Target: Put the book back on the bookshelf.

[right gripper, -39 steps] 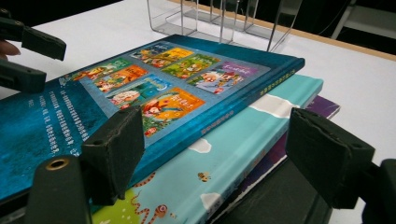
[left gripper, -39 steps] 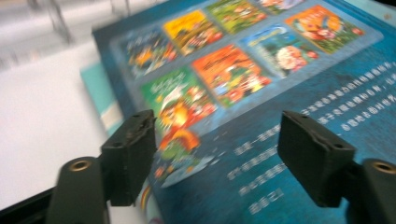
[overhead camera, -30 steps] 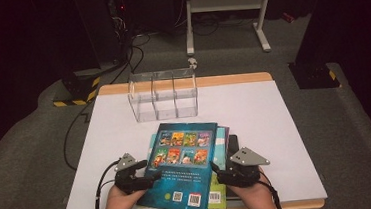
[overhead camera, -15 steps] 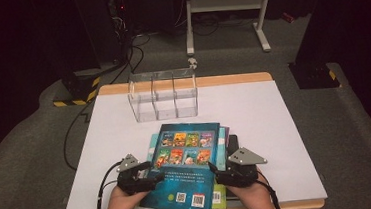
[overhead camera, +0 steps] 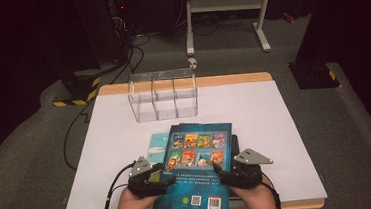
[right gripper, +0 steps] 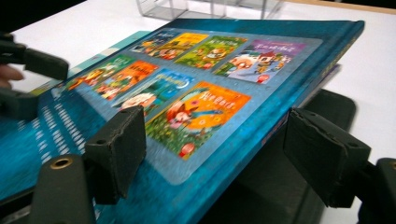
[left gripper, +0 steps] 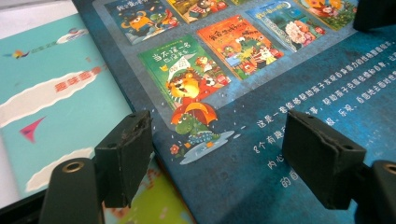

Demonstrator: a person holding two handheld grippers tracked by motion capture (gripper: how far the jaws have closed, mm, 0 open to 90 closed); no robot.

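Observation:
A dark blue picture book [overhead camera: 198, 168] lies near the table's front edge, on top of a teal book [overhead camera: 157, 142]. My left gripper [overhead camera: 168, 180] is at the blue book's left edge, and my right gripper [overhead camera: 218, 174] reaches in over its right side. In the left gripper view the open gripper [left gripper: 219, 144] has just been closing a little. The blue book [left gripper: 280, 116] has its edge running between the jaws, and no pad presses on it. In the right gripper view the open gripper [right gripper: 217, 144] straddles the raised right edge of the blue book [right gripper: 187, 93].
A clear, empty three-bay box [overhead camera: 162, 93] stands at the back of the white table [overhead camera: 274, 112]. A black flat object [overhead camera: 234, 143] lies under the blue book's right side. A yellow-green book [left gripper: 154, 205] lies beneath the left edge. Cables trail off the table's left.
My left gripper has moved right, in to the blue book's left edge. The right gripper has stayed where it was.

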